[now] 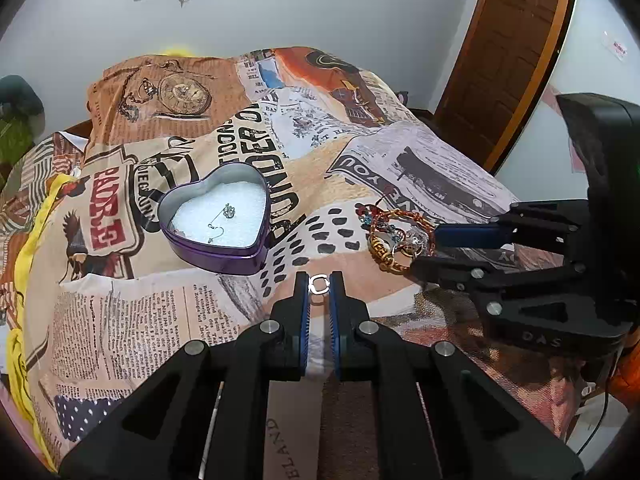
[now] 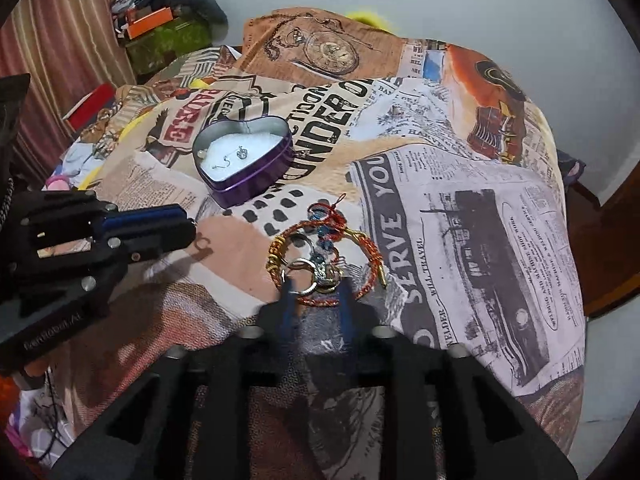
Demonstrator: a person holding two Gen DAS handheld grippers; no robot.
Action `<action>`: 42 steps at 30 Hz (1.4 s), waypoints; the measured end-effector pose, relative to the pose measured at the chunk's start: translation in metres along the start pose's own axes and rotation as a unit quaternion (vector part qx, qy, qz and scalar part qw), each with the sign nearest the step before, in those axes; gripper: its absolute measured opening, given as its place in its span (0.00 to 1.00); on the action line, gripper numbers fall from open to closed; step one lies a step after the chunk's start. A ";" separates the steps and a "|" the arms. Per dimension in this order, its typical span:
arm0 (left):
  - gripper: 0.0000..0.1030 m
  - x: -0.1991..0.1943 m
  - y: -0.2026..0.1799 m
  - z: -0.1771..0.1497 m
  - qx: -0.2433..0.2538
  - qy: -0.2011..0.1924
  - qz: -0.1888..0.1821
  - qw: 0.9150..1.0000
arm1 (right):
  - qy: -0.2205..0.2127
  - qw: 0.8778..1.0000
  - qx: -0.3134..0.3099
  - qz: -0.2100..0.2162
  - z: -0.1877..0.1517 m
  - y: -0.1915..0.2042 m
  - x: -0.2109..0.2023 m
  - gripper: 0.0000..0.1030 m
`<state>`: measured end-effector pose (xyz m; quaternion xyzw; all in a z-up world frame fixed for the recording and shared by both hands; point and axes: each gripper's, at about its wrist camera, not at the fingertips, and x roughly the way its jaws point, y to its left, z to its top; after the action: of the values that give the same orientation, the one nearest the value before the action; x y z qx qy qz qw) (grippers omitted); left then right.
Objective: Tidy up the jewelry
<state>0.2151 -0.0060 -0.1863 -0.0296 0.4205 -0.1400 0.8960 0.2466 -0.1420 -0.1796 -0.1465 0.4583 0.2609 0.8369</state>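
Observation:
A purple heart-shaped tin (image 1: 218, 254) (image 2: 256, 188) with a white lining sits open on the printed bedspread, a small silver pin and charm (image 1: 229, 213) (image 2: 241, 153) inside. My left gripper (image 1: 319, 283) (image 2: 191, 236) is shut on a small silver open ring (image 1: 319, 283) (image 2: 203, 243), held just above the spread in front of the tin. A pile of jewelry (image 1: 394, 236) (image 2: 324, 268) with red-gold bangles, rings and blue beads lies to the right. My right gripper (image 2: 316, 286) (image 1: 426, 246) is open, its blurred fingers at the pile's near edge.
The bedspread (image 1: 420, 168) (image 2: 460, 184) drapes over a rounded mound and falls away at the edges. A wooden door (image 1: 512, 40) stands at the right. Boxes and clutter (image 2: 160, 28) stand by a curtain at the far left.

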 end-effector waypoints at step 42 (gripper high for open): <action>0.07 -0.028 0.053 0.032 -0.032 -0.054 0.042 0.997 | -0.086 0.995 0.005 0.044 0.063 0.017 -0.017 0.10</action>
<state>0.2344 0.0506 -0.1541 -0.0485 0.3771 -0.0868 0.9208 0.2727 -0.1025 -0.1321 -0.0988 0.3916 0.3068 0.8618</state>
